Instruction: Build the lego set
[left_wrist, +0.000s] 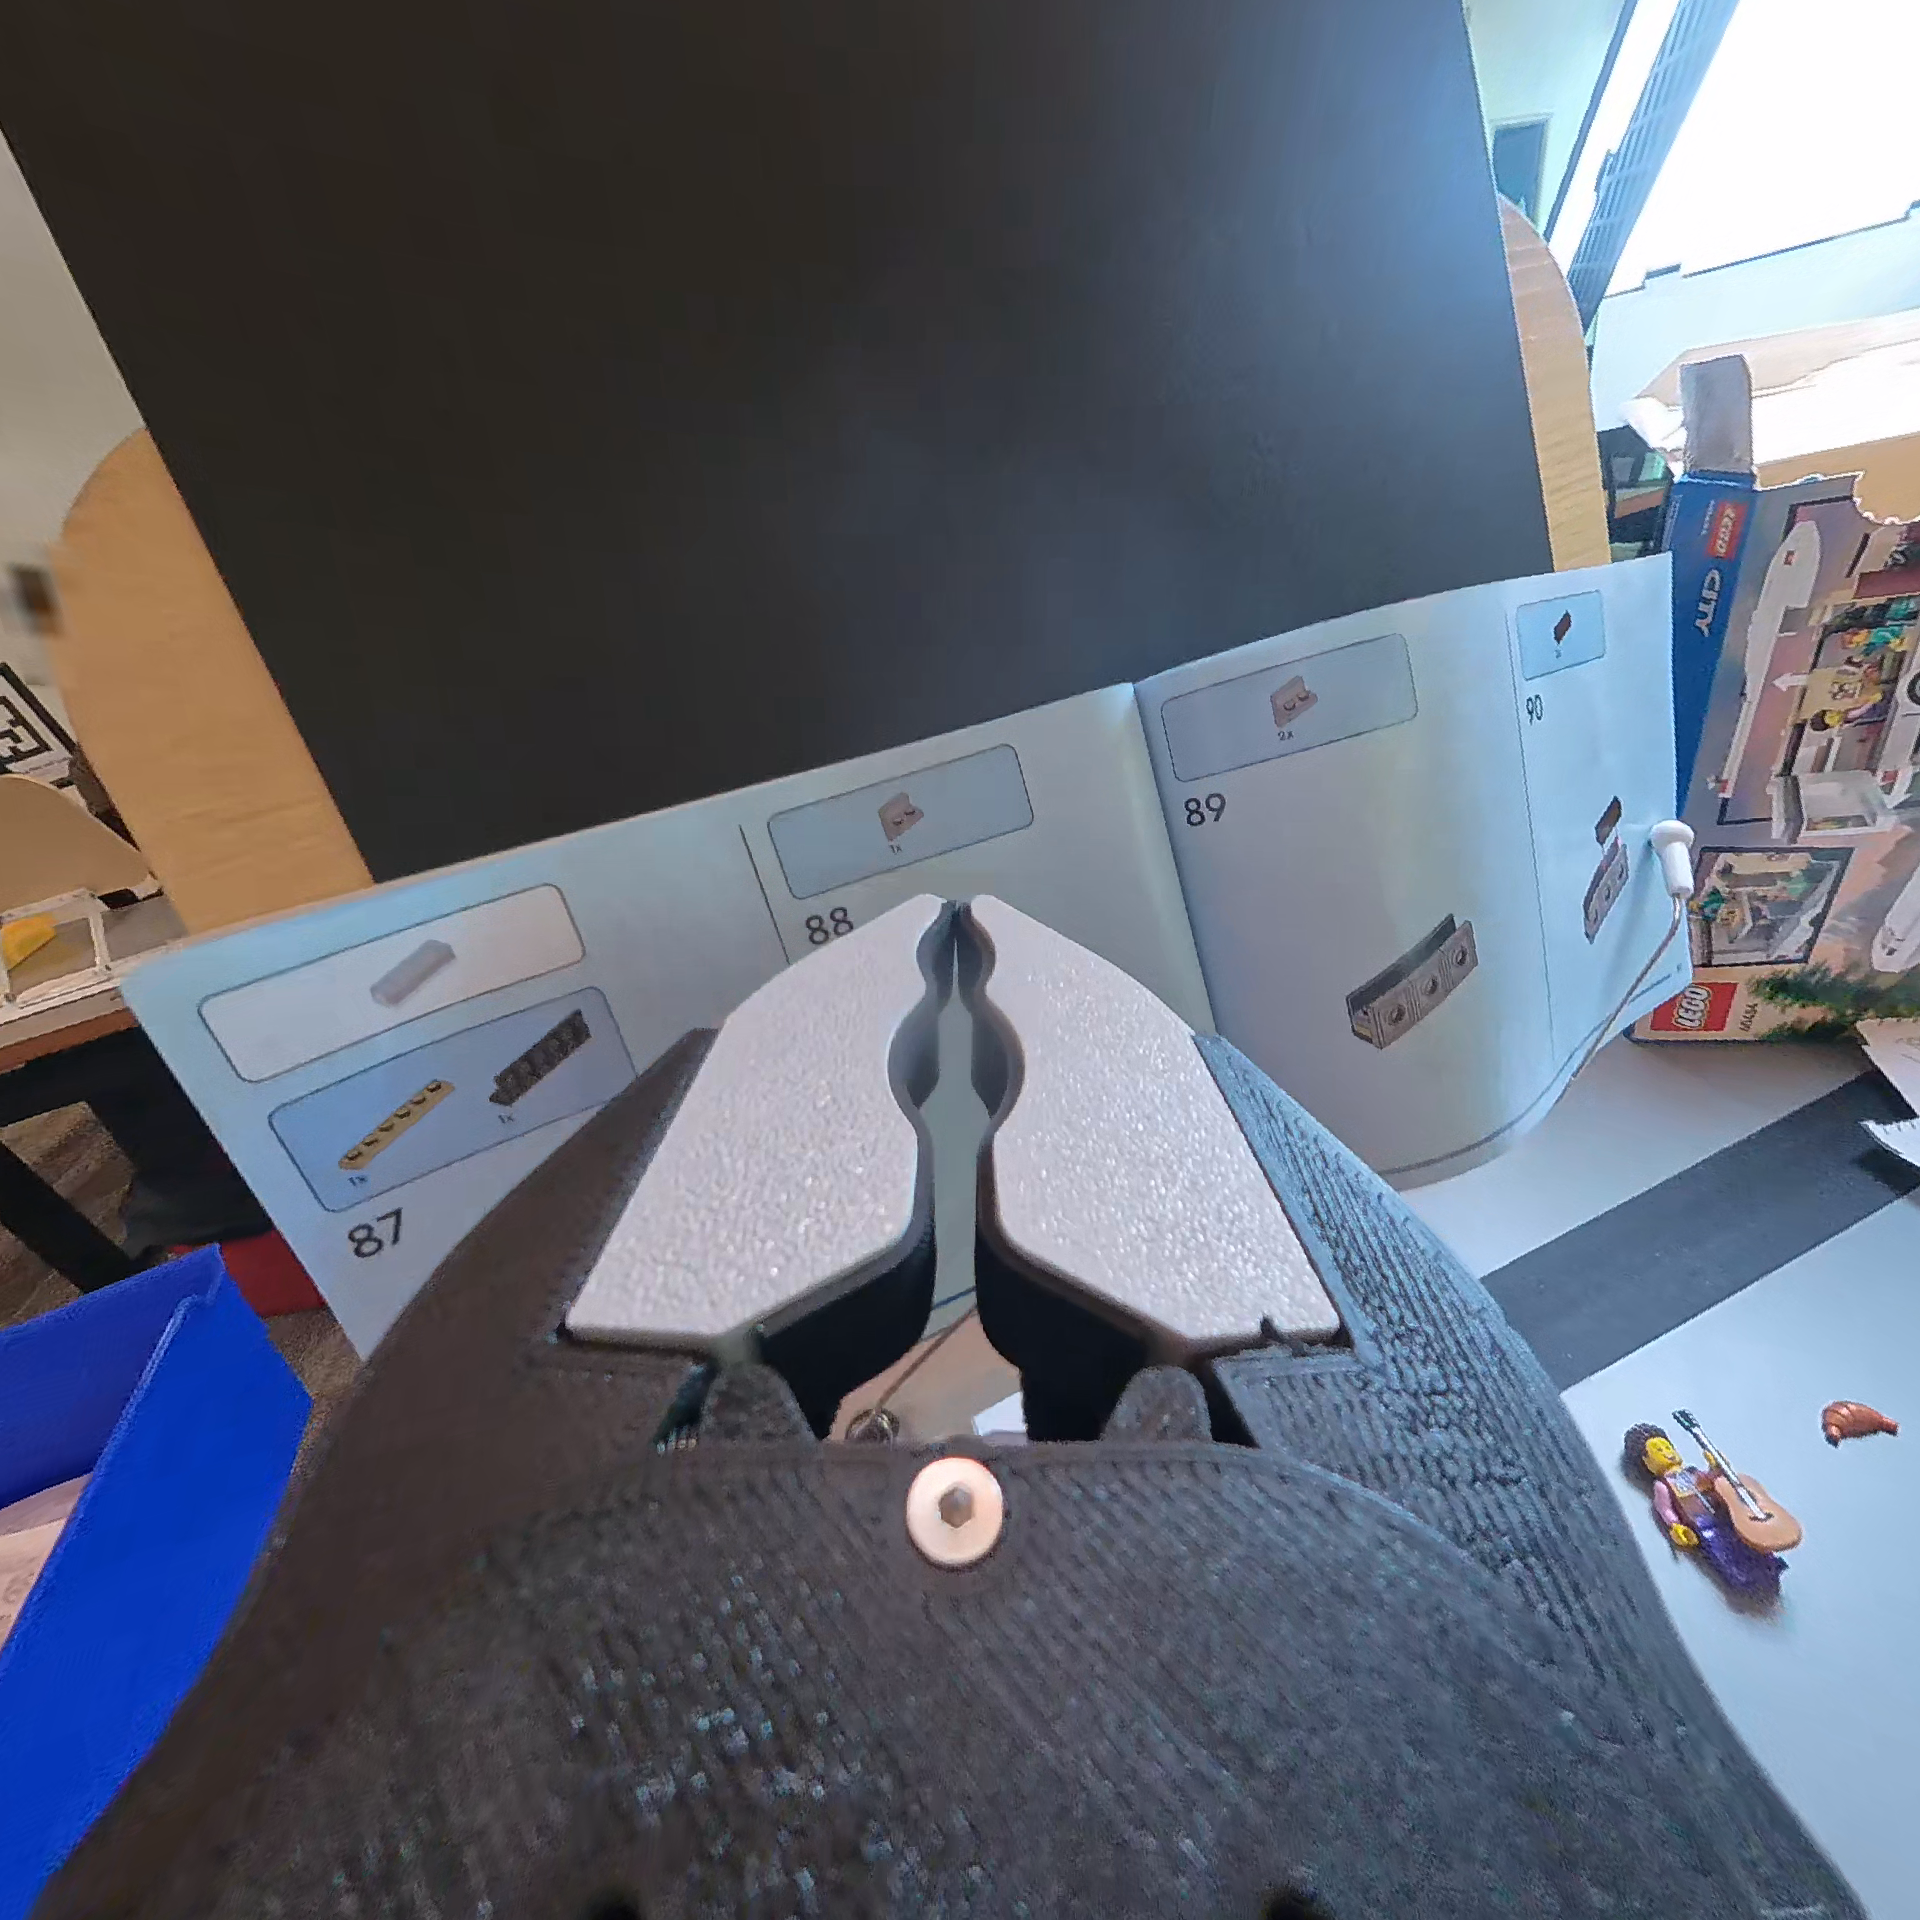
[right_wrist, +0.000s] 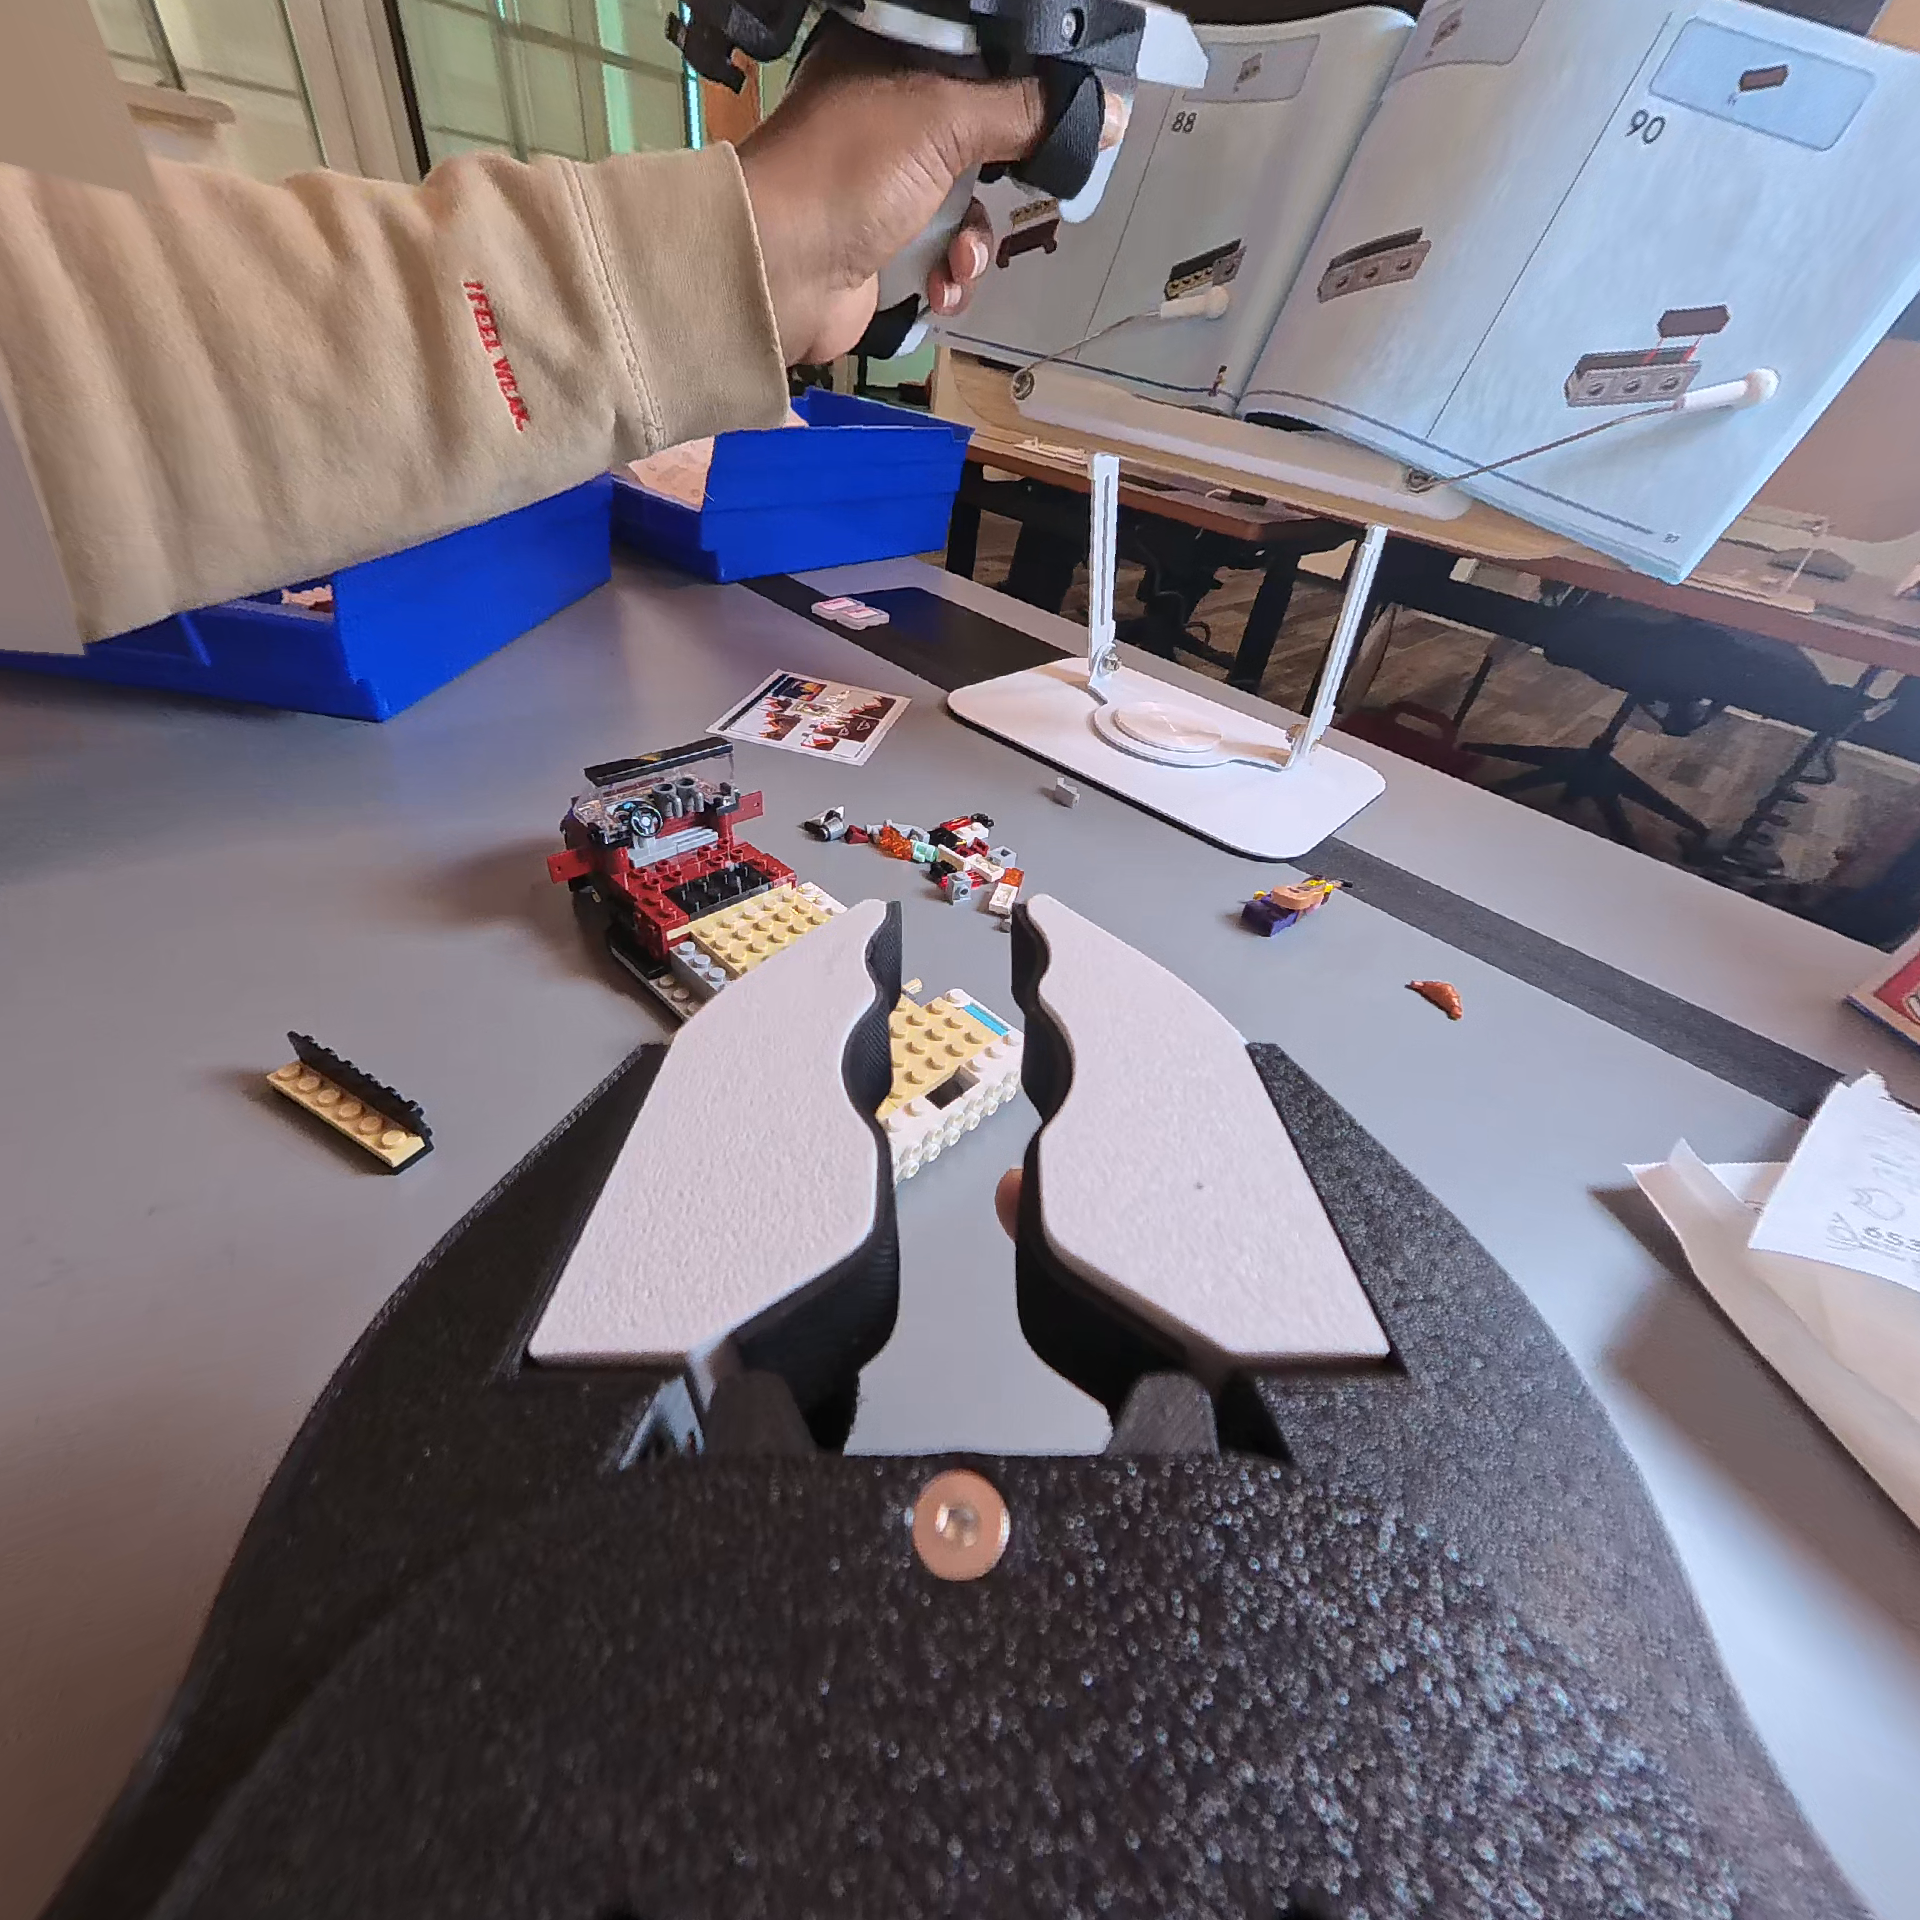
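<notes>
- The left gripper (left_wrist: 957, 914) is hanging raised in front of the open instruction booklet (left_wrist: 1351, 883), its white fingertips meeting with nothing between them.
- In the right wrist view, a hand (right_wrist: 883, 197) in a cream sleeve (right_wrist: 364, 364) is gripping that tool's handle at about 12 o'clock, forearm stretching in from 9 o'clock above the blue bins (right_wrist: 499, 582).
- The right gripper (right_wrist: 956, 914) is pointing forward and down over the grey table (right_wrist: 208, 883), jaws standing partly open and holding nothing.
- A tan-and-white brick plate of the red brick vehicle (right_wrist: 665, 862) is showing through the gap, lying on the table below the fingers.
- Loose small bricks (right_wrist: 956, 852) are lying just beyond the tips at 12 o'clock; a tan-and-black plate (right_wrist: 348, 1107) is sitting at 9 o'clock.
- The booklet is resting on a white stand (right_wrist: 1174, 748) at 1 o'clock.
</notes>
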